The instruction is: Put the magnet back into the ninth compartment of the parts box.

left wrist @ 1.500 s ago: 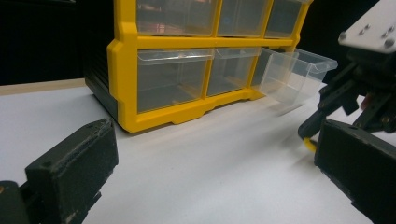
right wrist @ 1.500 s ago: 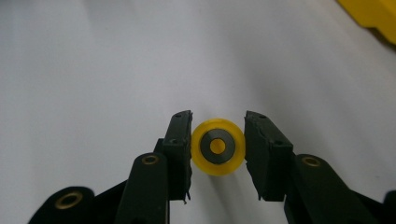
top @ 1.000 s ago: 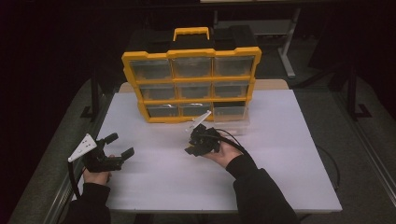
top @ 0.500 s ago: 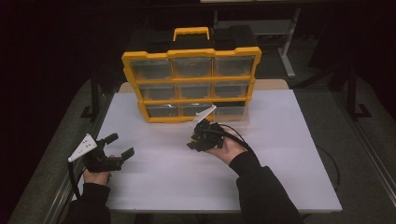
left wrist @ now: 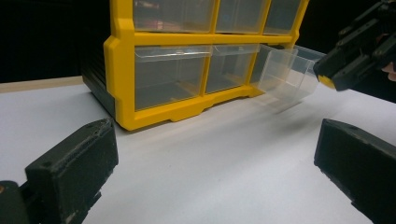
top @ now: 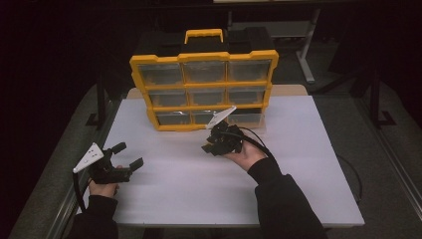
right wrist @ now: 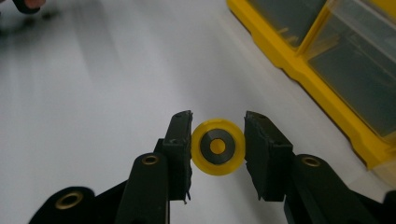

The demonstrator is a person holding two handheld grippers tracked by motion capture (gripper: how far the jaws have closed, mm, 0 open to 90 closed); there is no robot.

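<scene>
Gripping a yellow wheel (right wrist: 218, 146), flat face toward the camera.

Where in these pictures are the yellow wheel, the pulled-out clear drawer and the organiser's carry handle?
yellow wheel (right wrist: 218, 146): right gripper view, on its dark inner ring.
pulled-out clear drawer (left wrist: 286, 73): left gripper view, on its clear side wall.
carry handle (top: 203, 34): high view, on its top bar.

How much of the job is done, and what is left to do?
Done: one clear drawer in the bottom row of the yellow cabinet is pulled out. In hand: the right gripper is shut on a small yellow and black wheel, above the table near that drawer. Left, probably: drop the wheel in and push the drawer shut. The left gripper waits open.
</scene>
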